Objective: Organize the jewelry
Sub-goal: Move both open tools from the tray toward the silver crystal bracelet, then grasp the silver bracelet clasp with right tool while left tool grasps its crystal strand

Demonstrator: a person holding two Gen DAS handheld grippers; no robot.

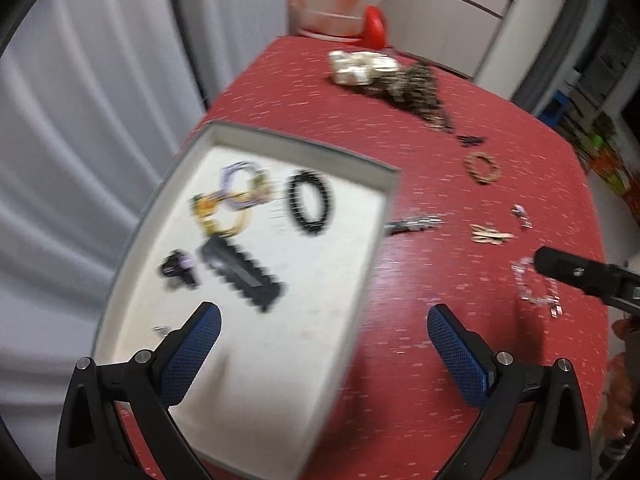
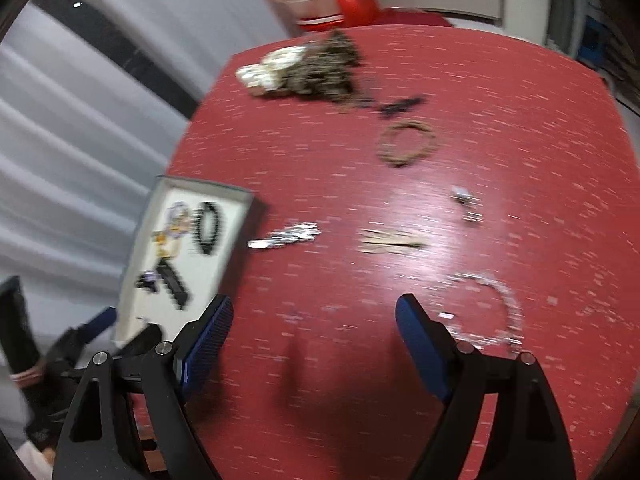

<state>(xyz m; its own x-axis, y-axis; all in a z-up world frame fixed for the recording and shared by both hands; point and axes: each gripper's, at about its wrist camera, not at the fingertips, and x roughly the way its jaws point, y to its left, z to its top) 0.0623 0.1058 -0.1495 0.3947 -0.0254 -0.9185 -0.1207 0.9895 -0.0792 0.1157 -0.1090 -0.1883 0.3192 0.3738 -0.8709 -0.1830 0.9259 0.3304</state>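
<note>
Jewelry tray point(image 1: 120, 264) fills left view; right view mainly shows blurred table point(image 2: 500, 92).

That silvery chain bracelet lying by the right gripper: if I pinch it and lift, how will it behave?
The silver bracelet lies in a loose, uneven loop of small links, so it will probably sag and dangle from wherever it is pinched. It looks thin and flat against the red table, so the open right gripper may slide over it. Probably light; it would drag rather than roll.
</note>
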